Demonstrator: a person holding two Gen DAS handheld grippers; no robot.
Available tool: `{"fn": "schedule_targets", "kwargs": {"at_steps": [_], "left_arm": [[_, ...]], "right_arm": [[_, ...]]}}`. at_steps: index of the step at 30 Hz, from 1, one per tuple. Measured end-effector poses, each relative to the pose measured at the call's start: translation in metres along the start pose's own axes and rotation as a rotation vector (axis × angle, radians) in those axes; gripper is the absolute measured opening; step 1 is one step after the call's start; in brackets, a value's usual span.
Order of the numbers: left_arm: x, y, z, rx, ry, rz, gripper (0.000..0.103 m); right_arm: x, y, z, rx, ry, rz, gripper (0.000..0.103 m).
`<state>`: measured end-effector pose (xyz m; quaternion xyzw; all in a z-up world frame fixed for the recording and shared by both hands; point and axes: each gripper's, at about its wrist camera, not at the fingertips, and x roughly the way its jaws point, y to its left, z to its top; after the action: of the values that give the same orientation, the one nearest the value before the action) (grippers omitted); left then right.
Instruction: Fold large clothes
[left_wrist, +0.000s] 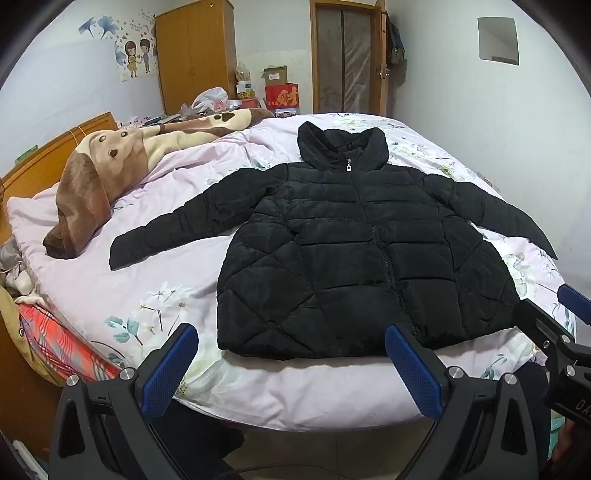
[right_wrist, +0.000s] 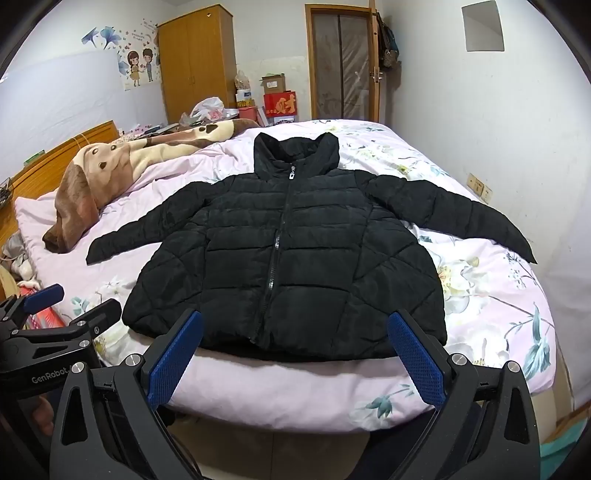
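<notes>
We've got both grippers at the near edge of the bed, angled down, jaws spread wide, nothing between the pads. Left gripper sits just short of the jacket hem, off toward its left half; its right finger overlaps the hem in view, contact can't be confirmed. Right gripper is centred on the hem, zipper running straight ahead between its fingers; again no clear touch.

Jacket: black quilted puffer, front up, zipped, flat on the floral quilt, collar away from us, both sleeves spread out to the sides and angled back toward us.

Beyond the left sleeve, up and left of the left gripper: brown-and-cream blanket, bunched along the headboard. Far ahead of both grippers: wardrobe, boxes, door. Each gripper shows at the edge of the other's view.
</notes>
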<state>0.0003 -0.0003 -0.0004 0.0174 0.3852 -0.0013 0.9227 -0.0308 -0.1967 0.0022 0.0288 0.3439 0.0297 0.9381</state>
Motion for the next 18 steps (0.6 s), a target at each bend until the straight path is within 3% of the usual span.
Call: {"fn": "schedule_targets", "kwargs": {"at_steps": [5,8,18], "left_arm": [[0.004,-0.001,-0.001,-0.002,0.009,0.003,0.102],[0.013,-0.007,-0.002,0.007,0.055,0.021,0.102],[0.015,-0.003,-0.001,0.011,0.05,-0.008,0.102]], "right_arm": [[0.001,-0.002,0.0,-0.001,-0.005,-0.002,0.1],[0.001,-0.003,0.001,0.004,-0.008,-0.012,0.1],[0.005,-0.009,0.002,0.021,0.01,-0.021,0.1]]}}
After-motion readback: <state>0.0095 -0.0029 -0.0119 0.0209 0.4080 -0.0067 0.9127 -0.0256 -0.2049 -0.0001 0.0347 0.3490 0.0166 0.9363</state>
